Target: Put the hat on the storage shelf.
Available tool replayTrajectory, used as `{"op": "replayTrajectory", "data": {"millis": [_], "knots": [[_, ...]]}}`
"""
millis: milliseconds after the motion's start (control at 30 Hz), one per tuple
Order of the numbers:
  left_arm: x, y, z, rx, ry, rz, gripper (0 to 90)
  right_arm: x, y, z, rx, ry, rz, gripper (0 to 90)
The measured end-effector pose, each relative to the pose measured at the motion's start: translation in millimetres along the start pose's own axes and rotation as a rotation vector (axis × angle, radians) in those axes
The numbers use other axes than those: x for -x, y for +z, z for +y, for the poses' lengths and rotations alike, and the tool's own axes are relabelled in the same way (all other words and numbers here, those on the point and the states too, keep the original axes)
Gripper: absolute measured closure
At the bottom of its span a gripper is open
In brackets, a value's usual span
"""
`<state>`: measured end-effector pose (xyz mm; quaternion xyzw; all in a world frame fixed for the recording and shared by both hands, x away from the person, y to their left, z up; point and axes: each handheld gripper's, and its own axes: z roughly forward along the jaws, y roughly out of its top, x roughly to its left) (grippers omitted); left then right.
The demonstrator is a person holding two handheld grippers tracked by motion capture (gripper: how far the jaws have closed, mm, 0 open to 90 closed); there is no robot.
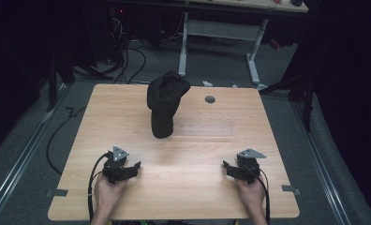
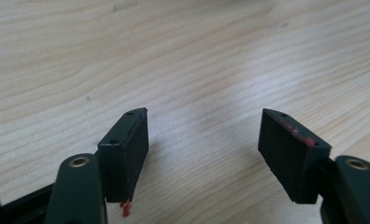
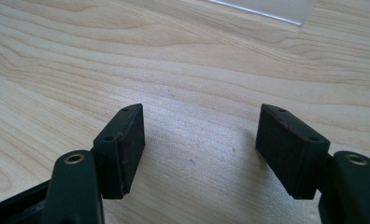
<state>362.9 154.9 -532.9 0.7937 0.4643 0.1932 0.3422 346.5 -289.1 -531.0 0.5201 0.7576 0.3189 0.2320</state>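
- Jaws spread wide on my left gripper (image 1: 127, 167) and right gripper (image 1: 231, 168), nothing between them.
- Black bag (image 1: 165, 108) stands at twelve o'clock, well apart.
- Bare table (image 1: 188, 187) between; grey disc (image 1: 210, 99) at one o'clock.

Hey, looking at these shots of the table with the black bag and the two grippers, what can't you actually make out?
- Black bag: high view, too dark to tell its contents or material.
- Round grey spot on the table: high view, too small to identify.
- Pale strip: right gripper view, cut off by the top edge.
- Person's forearms: high view, cut off by the bottom edge below the left hand and right hand.
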Motion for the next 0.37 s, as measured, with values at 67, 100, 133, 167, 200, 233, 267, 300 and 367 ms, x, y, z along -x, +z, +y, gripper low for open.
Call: {"op": "replayTrajectory", "data": {"millis": [67, 100, 133, 167, 200, 233, 267, 300, 367], "knots": [[1.5, 0.0, -2.1, 0.015, -0.006, 0.001, 31.2, -0.1, 0.0, 0.0, 0.0, 0.001, 0.0, 33.0], [1.7, 0.3, -3.7, 0.029, -0.006, 0.0, 31.2, 0.0, 0.0, 0.0, 0.0, 0.0, 0.0, 33.0], [1.4, 0.2, -4.1, 0.03, -0.005, -0.002, 31.2, -0.1, 0.0, 0.0, 0.0, 0.001, 0.0, 33.0], [1.4, 0.2, -4.1, 0.03, -0.006, -0.002, 31.2, -0.1, 0.0, 0.0, 0.0, 0.001, 0.0, 33.0], [1.4, 0.2, -4.1, 0.03, -0.006, -0.002, 31.2, 0.0, 0.0, 0.0, 0.0, 0.0, 0.0, 33.0], [1.5, 0.2, -4.1, 0.03, -0.006, -0.001, 31.2, 0.0, 0.0, 0.0, 0.0, 0.0, 0.0, 33.0], [1.5, 0.2, -4.1, 0.03, -0.006, -0.001, 31.2, 0.0, 0.0, 0.0, 0.0, 0.0, 0.0, 33.0], [1.5, 0.1, -4.1, 0.03, -0.007, -0.001, 31.2, 0.0, 0.0, 0.0, 0.0, 0.0, 0.0, 33.0], [1.5, 0.1, -4.1, 0.03, -0.007, -0.001, 31.1, -0.1, 0.0, 0.0, 0.0, 0.001, 0.0, 33.0]]}}
